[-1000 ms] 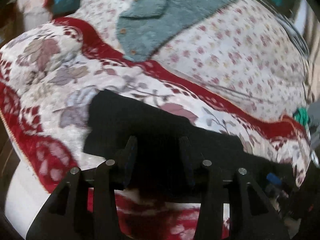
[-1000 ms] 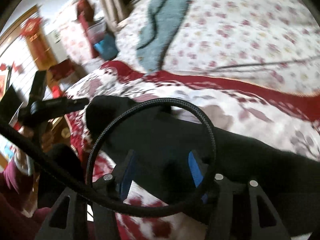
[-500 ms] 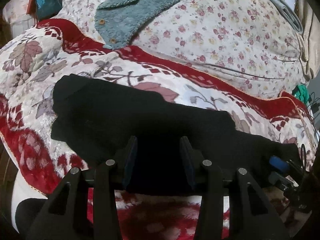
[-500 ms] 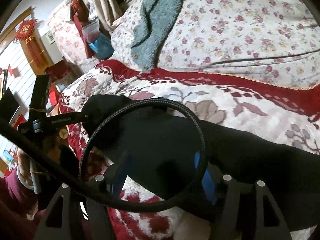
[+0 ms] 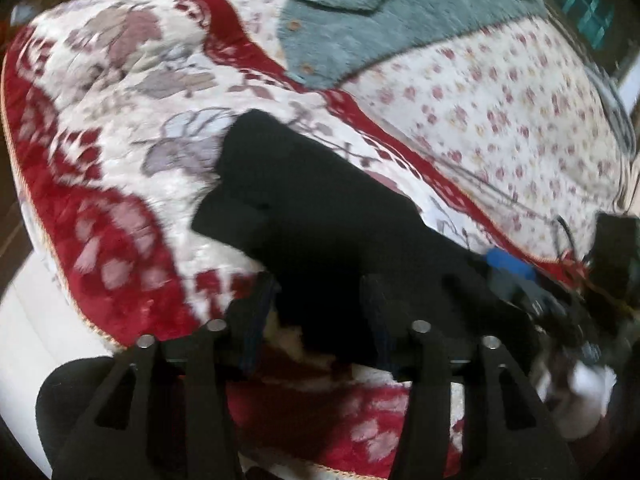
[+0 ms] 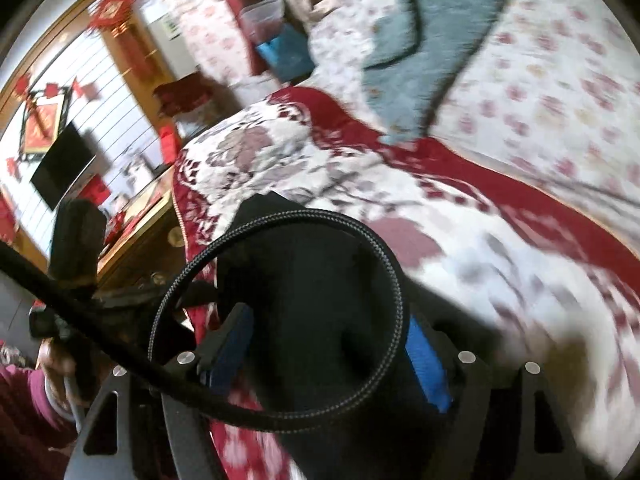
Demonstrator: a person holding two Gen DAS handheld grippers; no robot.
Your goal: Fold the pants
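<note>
Black pants (image 5: 320, 216) lie across a red and white floral blanket (image 5: 120, 184) on a bed. My left gripper (image 5: 318, 300) stands with its jaws apart over the near edge of the pants; the dark cloth lies between the fingers. My right gripper (image 6: 328, 332) has its blue-padded fingers (image 6: 424, 364) apart around a bunched fold of the pants (image 6: 316, 280). The right gripper's blue pad also shows in the left wrist view (image 5: 508, 264) at the far end of the pants. Both views are blurred.
A teal fleece garment (image 5: 392, 12) lies further back on a flowered sheet (image 5: 500, 112). A braided black cable (image 6: 280, 412) loops in front of the right camera. A wooden cabinet (image 6: 136, 240) and a wall with red decorations stand beyond the bed's left edge.
Both views have swung and blurred. The pants now look shorter and more bunched, with their far end nearer the left gripper. Both grippers' jaws remain apart.
</note>
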